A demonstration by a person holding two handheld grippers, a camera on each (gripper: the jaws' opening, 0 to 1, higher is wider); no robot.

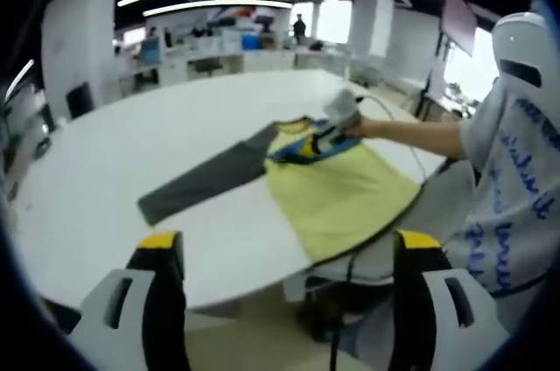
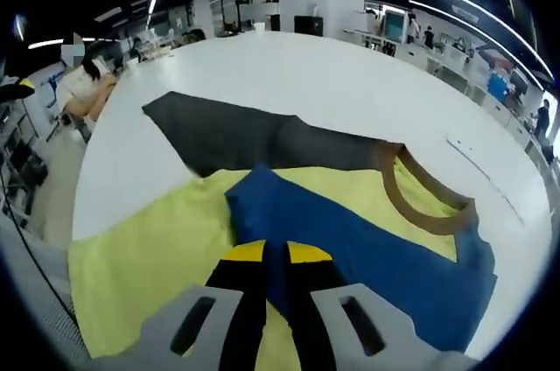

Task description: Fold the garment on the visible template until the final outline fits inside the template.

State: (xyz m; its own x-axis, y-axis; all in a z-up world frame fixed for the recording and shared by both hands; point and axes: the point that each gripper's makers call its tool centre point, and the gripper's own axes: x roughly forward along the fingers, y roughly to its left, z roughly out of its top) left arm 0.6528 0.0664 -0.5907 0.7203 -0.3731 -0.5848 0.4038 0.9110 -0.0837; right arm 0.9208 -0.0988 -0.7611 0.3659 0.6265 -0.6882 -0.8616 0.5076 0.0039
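Note:
The garment (image 1: 341,192) lies flat near the edge of the white table (image 1: 131,152). It has a yellow body, a dark grey sleeve (image 1: 206,180) stretched out to the left, and a blue part (image 1: 302,148). My left gripper (image 1: 289,244) hovers off the table's edge, open wide and holding nothing. A hand holds my right gripper (image 1: 337,122) over the garment's far end. In the right gripper view, my right gripper (image 2: 276,257) is shut on the blue sleeve (image 2: 367,248), which is folded over the yellow body (image 2: 149,257). The brown collar (image 2: 420,205) and grey sleeve (image 2: 236,139) lie beyond.
A person in a white shirt with blue writing (image 1: 516,187) stands at the table's right side. A cable (image 1: 398,122) trails from the right gripper. Another person (image 2: 83,82) sits at the table's far left. Office desks (image 1: 219,47) fill the background.

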